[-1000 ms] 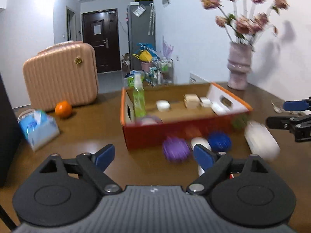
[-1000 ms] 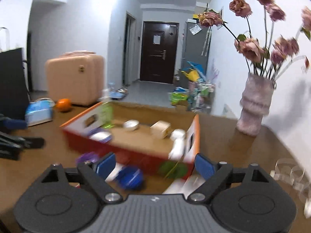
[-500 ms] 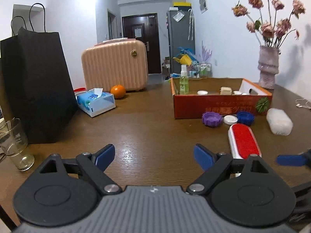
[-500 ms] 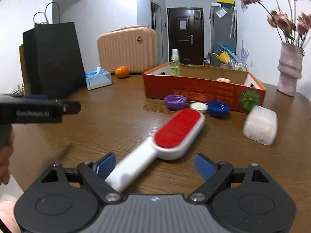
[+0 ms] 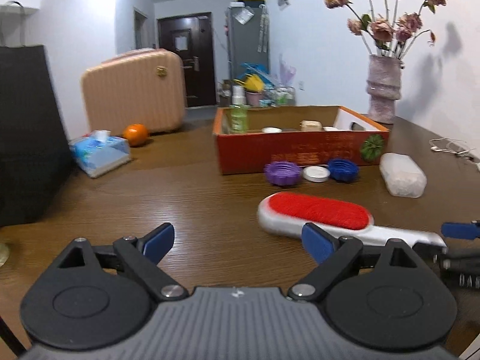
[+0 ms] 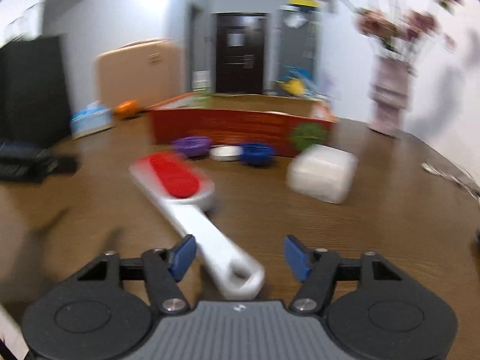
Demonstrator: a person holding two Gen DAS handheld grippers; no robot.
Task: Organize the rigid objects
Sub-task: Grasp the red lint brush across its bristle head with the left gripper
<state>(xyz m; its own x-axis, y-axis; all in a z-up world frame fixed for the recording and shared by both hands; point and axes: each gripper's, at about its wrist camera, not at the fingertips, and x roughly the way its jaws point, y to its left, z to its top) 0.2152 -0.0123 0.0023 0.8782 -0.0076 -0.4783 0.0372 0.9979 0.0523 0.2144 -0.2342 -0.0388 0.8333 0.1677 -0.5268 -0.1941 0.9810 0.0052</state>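
Observation:
A white lint brush with a red pad (image 5: 315,210) lies on the brown table (image 5: 195,198) in front of a red cardboard box (image 5: 300,150). In the blurred right wrist view its handle (image 6: 222,249) runs between the jaws of my right gripper (image 6: 239,257), which are closing. The handle sits close to the left pad, and the right pad is still apart from it. My left gripper (image 5: 238,241) hovers over bare table left of the brush, its jaws opening with nothing between them. A purple cap (image 5: 282,173), a white lid (image 5: 316,174) and a blue cap (image 5: 343,169) lie by the box.
A frosted white container (image 5: 402,174) lies right of the caps. A pink suitcase (image 5: 135,90), an orange (image 5: 136,134), a tissue pack (image 5: 100,153) and a black bag (image 5: 27,132) stand at the left. A vase of flowers (image 5: 384,90) and earphones (image 5: 447,147) are at the right.
The right gripper has come down over the brush handle and its jaws have narrowed around it. The left gripper has moved nearer the brush, which now lies crosswise in its view.

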